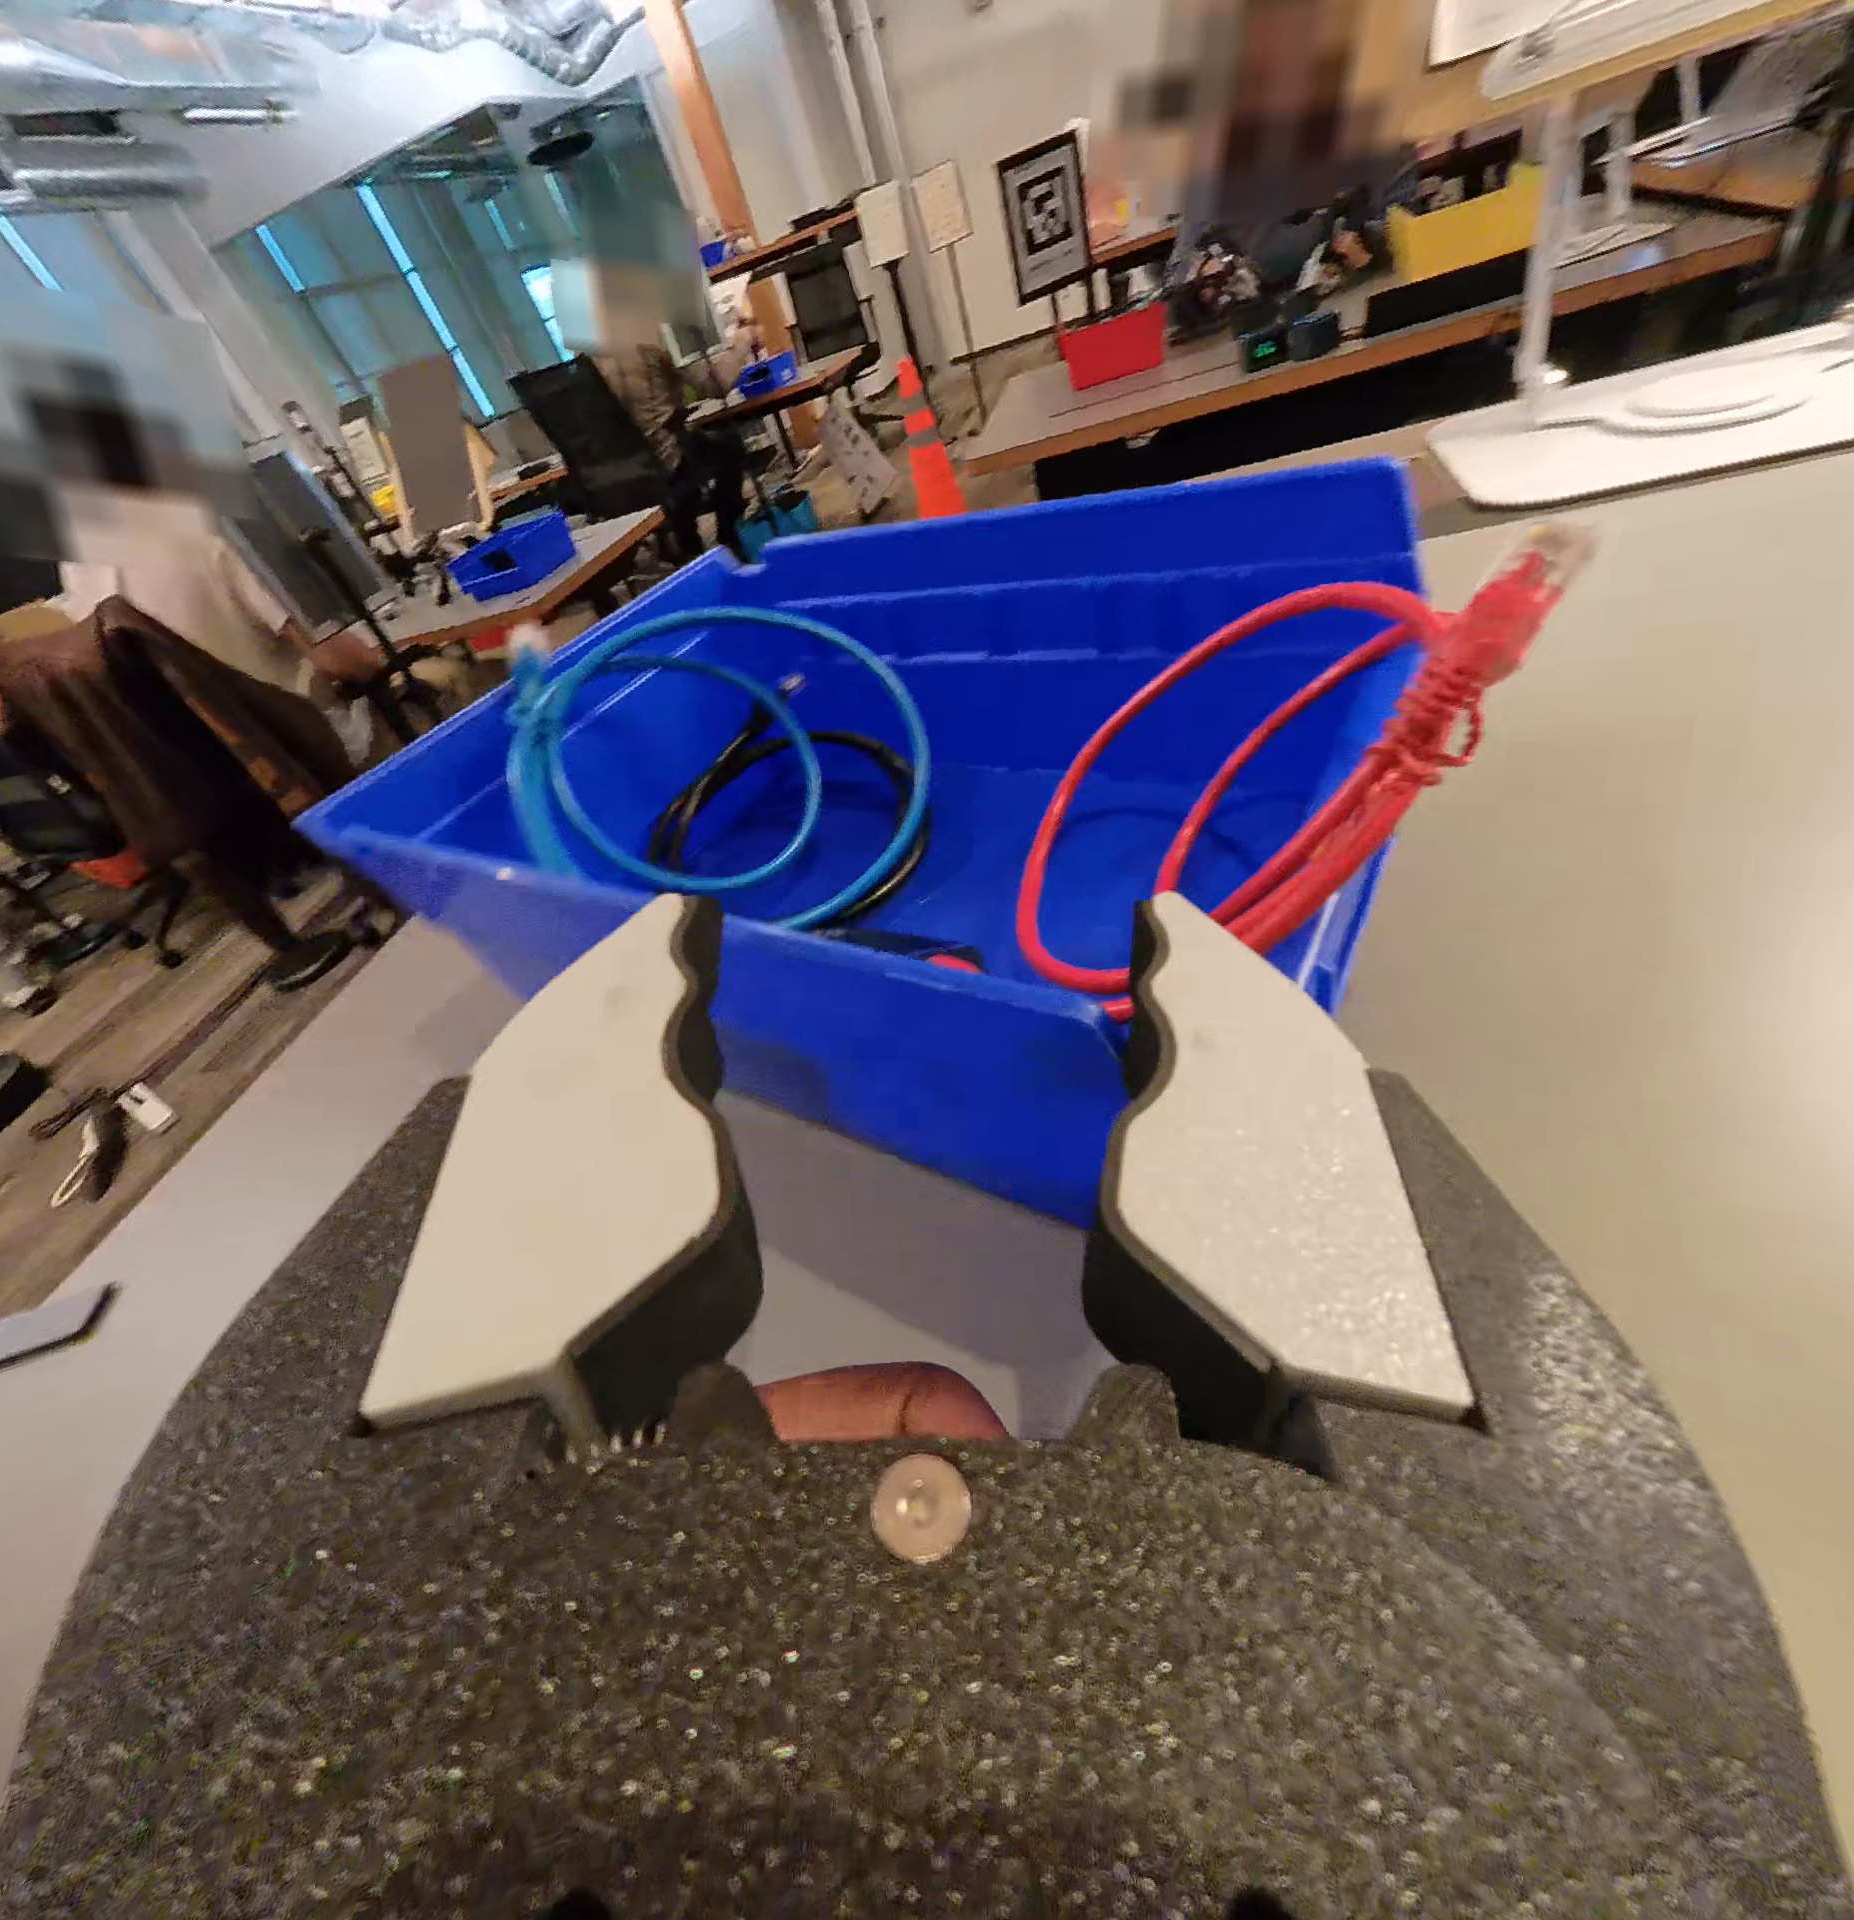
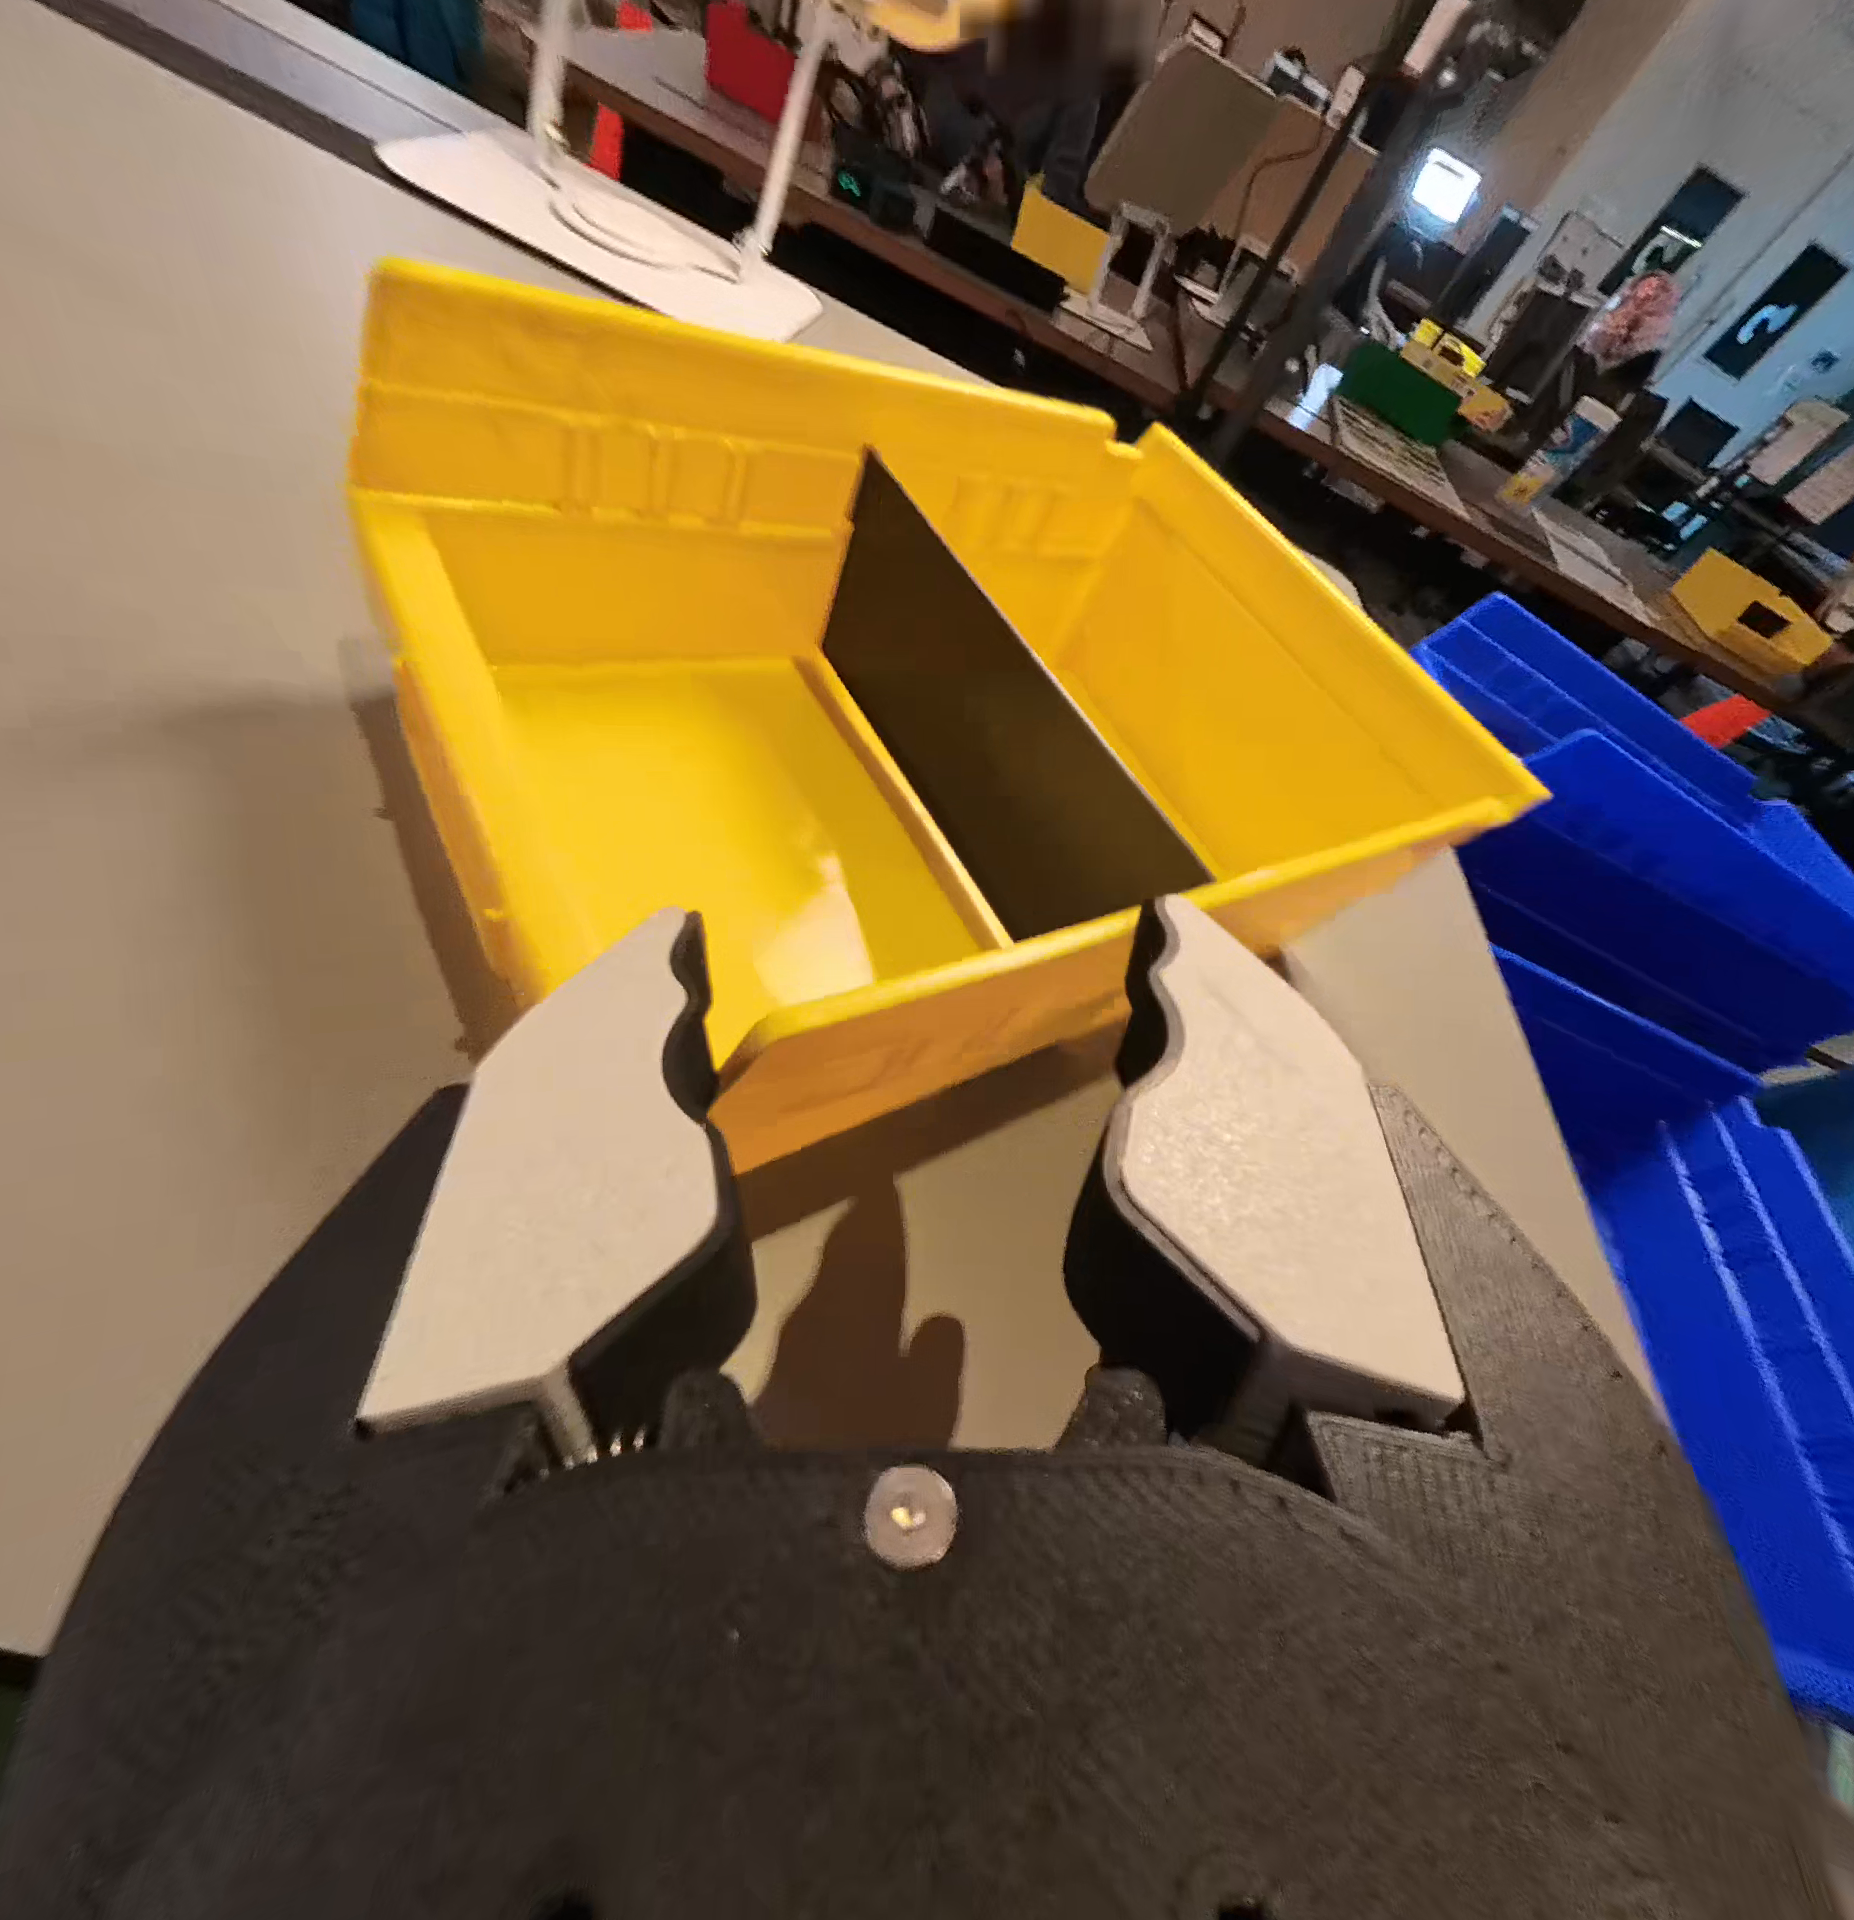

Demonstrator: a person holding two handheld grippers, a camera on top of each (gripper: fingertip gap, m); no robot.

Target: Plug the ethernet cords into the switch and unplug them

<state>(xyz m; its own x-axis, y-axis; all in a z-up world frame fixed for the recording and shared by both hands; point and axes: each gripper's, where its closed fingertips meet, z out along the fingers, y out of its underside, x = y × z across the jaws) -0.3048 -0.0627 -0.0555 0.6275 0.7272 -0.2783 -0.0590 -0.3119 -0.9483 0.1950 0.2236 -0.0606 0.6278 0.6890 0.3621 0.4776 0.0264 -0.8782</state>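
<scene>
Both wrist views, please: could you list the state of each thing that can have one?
left tongs: open, empty
right tongs: open, empty
blue bin: holds three cords
red cord: coiled, plug over rim
light-blue cord: coiled, unplugged
black cord: coiled in bin
yellow bin: left compartment empty
black divider: upright

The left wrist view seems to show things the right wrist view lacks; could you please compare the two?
Only the left wrist view shows the red cord, light blue cord and black cord coiled in the blue bin, before the open left gripper. Only the right wrist view shows the yellow bin with its black divider, before the open right gripper. Both show the grey table and the white stand base. No switch appears.
</scene>
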